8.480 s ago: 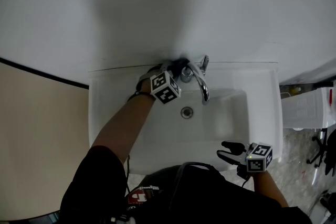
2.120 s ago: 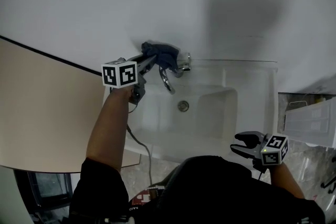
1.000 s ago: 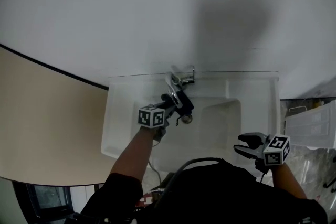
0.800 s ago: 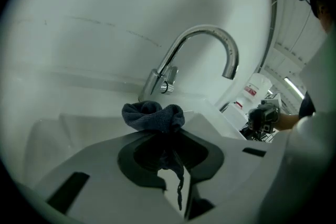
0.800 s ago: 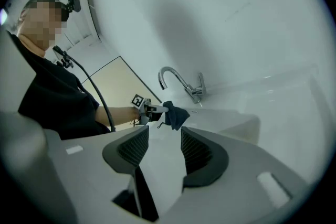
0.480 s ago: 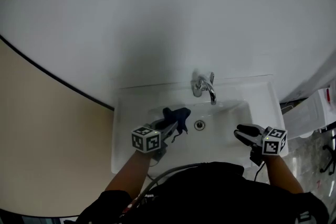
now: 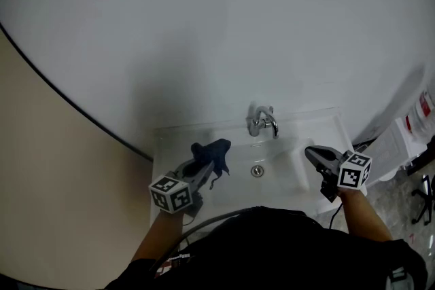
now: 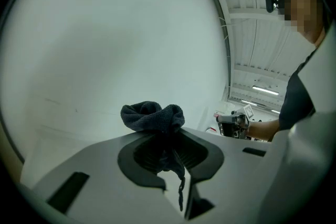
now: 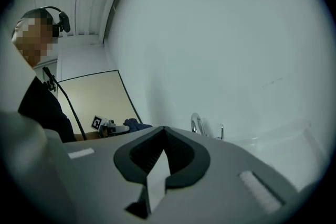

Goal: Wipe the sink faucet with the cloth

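My left gripper (image 7: 198, 172) grips the bunched dark blue terry cloth (image 7: 211, 151) over the near-left part of the white ceramic sink (image 7: 166, 146). It is clear of the curved chrome faucet (image 7: 262, 121) at the far rim, so I judge the wiping done or paused. My right gripper (image 7: 314, 155) has just been closing on nothing. The white wall (image 7: 217, 24) crowds the faucet, and the basin between is open.

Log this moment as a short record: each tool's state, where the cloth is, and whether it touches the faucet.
left tool: shut on the dark blue cloth, which bunches up at its front
right tool: shut; its jaws have just closed, nothing between them
cloth position: held over the left side of the sink
faucet: chrome, at the sink's back edge
cloth-faucet contact: none, they are apart
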Demonstrator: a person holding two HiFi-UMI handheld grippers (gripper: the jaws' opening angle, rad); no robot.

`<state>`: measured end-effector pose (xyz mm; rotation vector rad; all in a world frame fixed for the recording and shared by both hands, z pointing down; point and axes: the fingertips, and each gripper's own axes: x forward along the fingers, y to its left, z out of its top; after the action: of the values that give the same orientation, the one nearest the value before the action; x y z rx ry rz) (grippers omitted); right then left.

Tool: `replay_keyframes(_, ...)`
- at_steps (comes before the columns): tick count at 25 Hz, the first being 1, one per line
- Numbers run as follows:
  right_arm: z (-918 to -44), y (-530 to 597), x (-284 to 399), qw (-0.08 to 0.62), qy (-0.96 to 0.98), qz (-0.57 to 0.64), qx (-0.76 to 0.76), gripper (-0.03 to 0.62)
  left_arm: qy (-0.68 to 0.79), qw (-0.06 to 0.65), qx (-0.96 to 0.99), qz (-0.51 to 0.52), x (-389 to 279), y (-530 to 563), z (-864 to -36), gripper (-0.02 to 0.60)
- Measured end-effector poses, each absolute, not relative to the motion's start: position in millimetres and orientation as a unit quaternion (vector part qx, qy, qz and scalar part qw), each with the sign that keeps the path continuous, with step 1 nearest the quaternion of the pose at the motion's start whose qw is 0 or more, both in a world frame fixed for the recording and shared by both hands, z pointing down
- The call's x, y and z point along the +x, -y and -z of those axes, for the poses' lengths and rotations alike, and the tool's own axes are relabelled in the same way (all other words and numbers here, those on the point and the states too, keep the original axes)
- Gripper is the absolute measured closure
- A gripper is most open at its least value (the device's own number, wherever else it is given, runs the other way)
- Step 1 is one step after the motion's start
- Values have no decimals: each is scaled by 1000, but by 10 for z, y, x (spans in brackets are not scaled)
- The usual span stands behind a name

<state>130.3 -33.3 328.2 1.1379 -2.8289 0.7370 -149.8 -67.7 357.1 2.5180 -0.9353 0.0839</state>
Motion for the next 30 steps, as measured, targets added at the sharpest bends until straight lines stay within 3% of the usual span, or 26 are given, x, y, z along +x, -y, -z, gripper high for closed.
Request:
replay_keyframes(7, -3130, 538, 1643, 1, 914, -209, 348, 594, 406, 201, 891, 19, -1431, 368, -3398, 518)
replay_keyframes(14, -3394, 574, 1807, -4, 911, -225, 345, 594, 417, 217, 883, 3, -1240, 146, -3494, 517)
replay_keyframes(30, -3362, 475, 1620, 37, 922, -198, 330, 594, 422, 218, 880, 5, -1333, 28, -3395, 517)
